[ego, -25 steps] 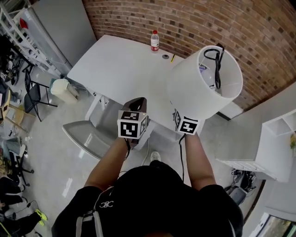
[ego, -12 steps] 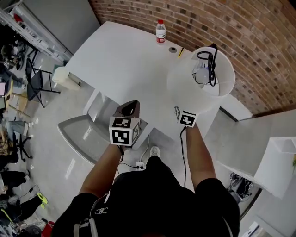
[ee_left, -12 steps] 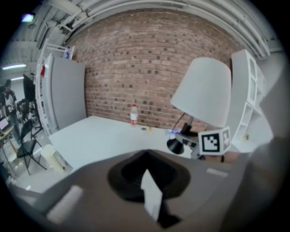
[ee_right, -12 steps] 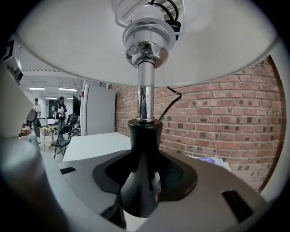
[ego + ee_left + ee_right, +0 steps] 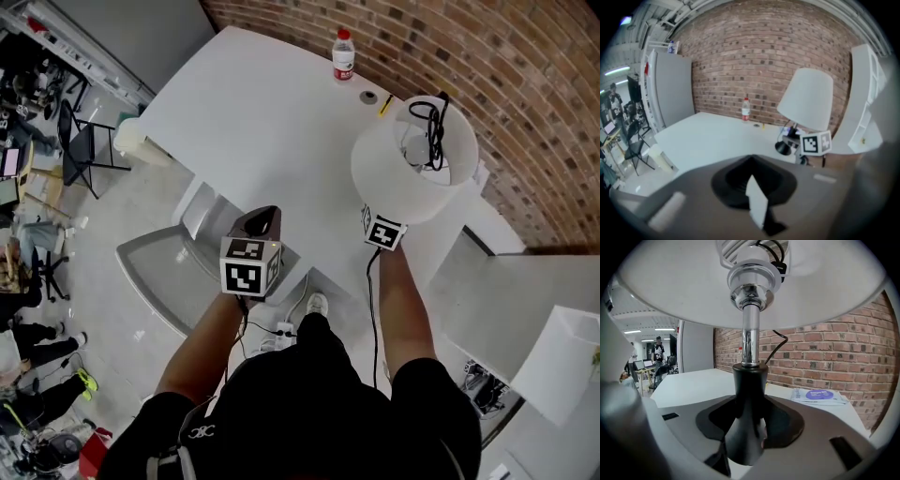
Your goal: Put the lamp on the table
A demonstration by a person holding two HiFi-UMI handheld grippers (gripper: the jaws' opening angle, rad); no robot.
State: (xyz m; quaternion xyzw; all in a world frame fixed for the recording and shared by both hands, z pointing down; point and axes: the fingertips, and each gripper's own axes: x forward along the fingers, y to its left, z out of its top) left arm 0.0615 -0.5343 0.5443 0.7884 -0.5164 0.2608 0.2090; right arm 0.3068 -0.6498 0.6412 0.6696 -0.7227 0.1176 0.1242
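The lamp has a white shade [image 5: 412, 173], a chrome stem [image 5: 750, 341] and a black base. Its black cord is coiled inside the shade top [image 5: 433, 131]. My right gripper [image 5: 747, 446] is shut on the black neck of the base [image 5: 746, 404], holding the lamp upright over the right part of the white table [image 5: 253, 122]. Its marker cube [image 5: 384, 232] shows just below the shade. In the left gripper view the base [image 5: 783, 147] sits low at the table's surface; whether it touches I cannot tell. My left gripper [image 5: 262, 222] is shut on nothing, off the table's near edge.
A water bottle [image 5: 344, 56], a small round object [image 5: 368, 97] and a yellow pen [image 5: 384, 105] lie at the table's far edge by the brick wall. A blue-labelled packet [image 5: 819, 395] lies behind the lamp. A grey chair [image 5: 178, 272] stands below my left gripper. A white shelf [image 5: 562, 361] stands at the right.
The lamp and my right gripper have moved forward, further over the table and nearer the wall. My left gripper has kept its place beside the table's edge.
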